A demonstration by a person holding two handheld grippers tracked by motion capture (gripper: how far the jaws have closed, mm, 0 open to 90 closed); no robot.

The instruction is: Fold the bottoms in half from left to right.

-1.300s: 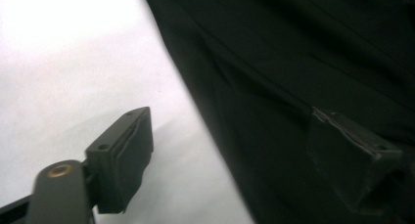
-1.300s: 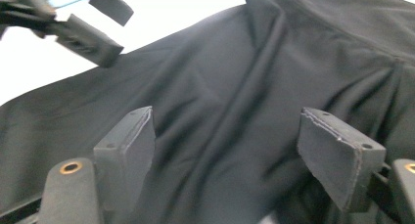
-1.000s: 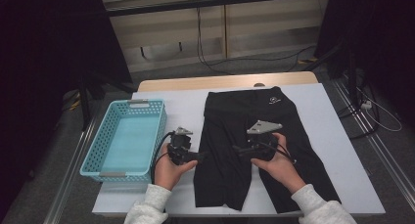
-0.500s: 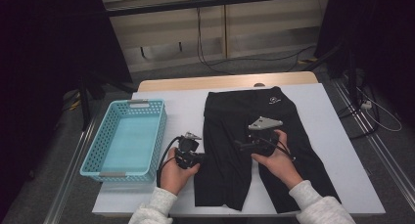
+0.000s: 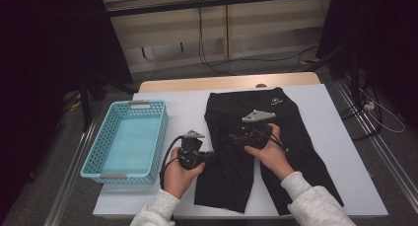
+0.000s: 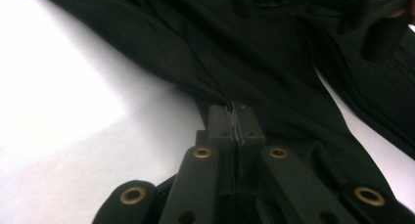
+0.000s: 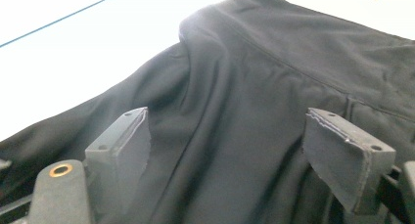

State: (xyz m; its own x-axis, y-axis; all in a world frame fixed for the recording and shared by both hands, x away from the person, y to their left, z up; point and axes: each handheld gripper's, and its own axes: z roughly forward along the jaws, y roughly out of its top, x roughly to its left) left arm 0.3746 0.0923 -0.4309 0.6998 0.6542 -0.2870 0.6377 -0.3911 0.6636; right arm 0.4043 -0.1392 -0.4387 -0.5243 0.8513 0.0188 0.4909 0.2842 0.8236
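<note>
Black stretch fabric, a pair of shorts point(image 5: 256, 152), lies flat on the white table point(image 5: 340, 137) just right of the blue basket point(image 5: 125, 139), and we judge the step in hand to be folding it, so we should lift the pinched edge evenly and keep the cloth taut. Our left gripper point(image 6: 236, 123) has just closed its jaws on the left edge of the shorts, fabric pinched between them. Our right gripper point(image 7: 240, 150) hovers over the middle with jaws apart, cloth beneath them, gripping nothing.
</note>
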